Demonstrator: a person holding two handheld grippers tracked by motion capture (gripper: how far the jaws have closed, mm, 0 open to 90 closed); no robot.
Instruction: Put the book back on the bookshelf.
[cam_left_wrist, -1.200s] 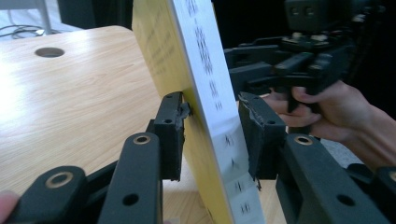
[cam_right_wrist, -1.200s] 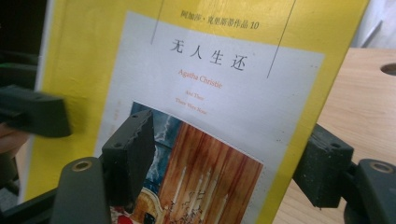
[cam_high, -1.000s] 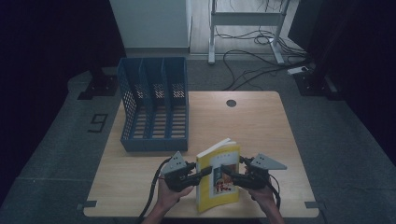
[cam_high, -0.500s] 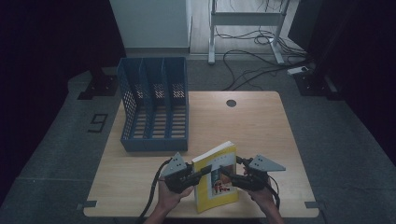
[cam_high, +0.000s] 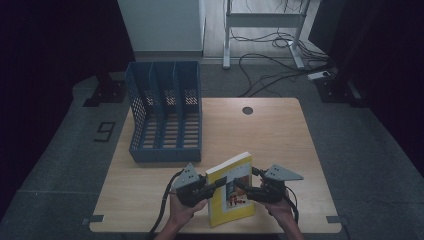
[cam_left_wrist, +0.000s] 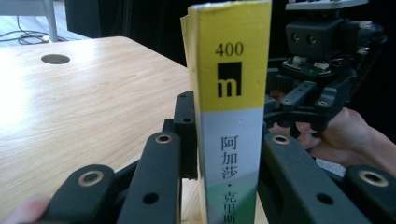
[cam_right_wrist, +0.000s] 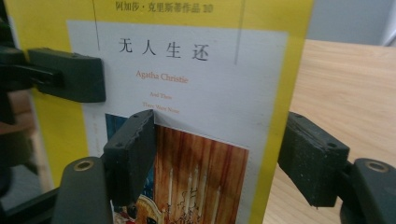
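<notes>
Two-sided hold on the book (cam_high: 231, 192): stands upright near the table's (cam_high: 280, 140) front edge, long axis up, spine pinched tight in the left gripper (cam_high: 215, 186). From the right gripper (cam_high: 243, 189), only a loose straddle of the fore edge, jaws just opening, pads off the cover. Blue file rack (cam_high: 165, 154) beyond, leftward, nearer the left hand. Spine lettering legible in the left gripper view; front cover in the right gripper view.

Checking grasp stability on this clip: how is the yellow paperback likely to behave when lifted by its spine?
The paperback looks thin with a soft cover, so it would probably flex. Standing on edge, it seems apt to tip if released. The left claw pinches the spine, so the free pages may fan open; the glossy cover could slip.
</notes>
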